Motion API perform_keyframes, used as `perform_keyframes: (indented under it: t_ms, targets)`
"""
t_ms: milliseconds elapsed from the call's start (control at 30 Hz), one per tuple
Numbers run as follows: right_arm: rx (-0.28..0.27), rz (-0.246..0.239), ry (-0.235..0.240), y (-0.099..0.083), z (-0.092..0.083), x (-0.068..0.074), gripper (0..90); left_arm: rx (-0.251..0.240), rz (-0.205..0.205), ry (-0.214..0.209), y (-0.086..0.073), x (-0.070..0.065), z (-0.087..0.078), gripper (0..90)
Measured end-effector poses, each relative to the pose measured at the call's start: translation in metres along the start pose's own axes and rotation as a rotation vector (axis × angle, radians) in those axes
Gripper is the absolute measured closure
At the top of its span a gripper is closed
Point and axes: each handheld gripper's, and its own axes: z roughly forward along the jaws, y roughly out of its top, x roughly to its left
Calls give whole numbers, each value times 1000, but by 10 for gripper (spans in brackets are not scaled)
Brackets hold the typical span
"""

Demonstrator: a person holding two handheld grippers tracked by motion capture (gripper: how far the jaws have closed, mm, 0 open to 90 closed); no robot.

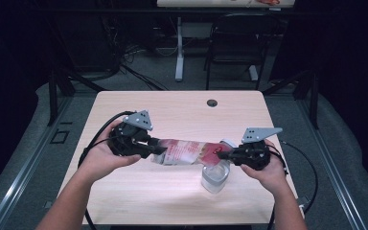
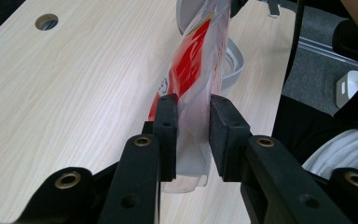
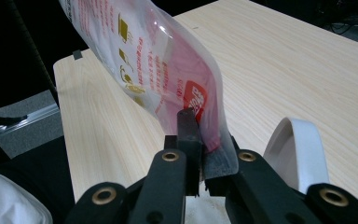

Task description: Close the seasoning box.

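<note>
- A person holds a plastic pouch with red print stretched between two grippers, above the wooden surface.
- The left gripper has its jaws clenched on one end of the pouch. In the left gripper view the two black pads press on the clear edge of the pouch from both sides.
- The right gripper has its jaws clenched on the other end of the pouch. In the right gripper view the pads are almost together, with the thin edge of the pouch pinched between them.
- In the high view the pouch lies nearly level, from left to right, in the front half of the surface. It hangs in the air and does not rest on the surface.
- A clear plastic container stands on the surface under the right end of the pouch, just beside the right gripper.
- A white round lid is near the container, partly hidden behind the pouch. In the right gripper view its rim appears at the right of the jaws.
- A small round hole is in the surface near the far edge.
- Black cables go from both grippers down over the edges of the surface.
- A dark chair stands on the floor behind the surface.
</note>
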Motion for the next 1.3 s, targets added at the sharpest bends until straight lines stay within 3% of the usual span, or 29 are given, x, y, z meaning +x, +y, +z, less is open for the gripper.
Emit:
perform_keyframes:
  t_ms: [1300]
  targets:
    - [12, -2, -12, -1, 2, 0, 876, -4, 7, 1, 5, -2, -1, 748]
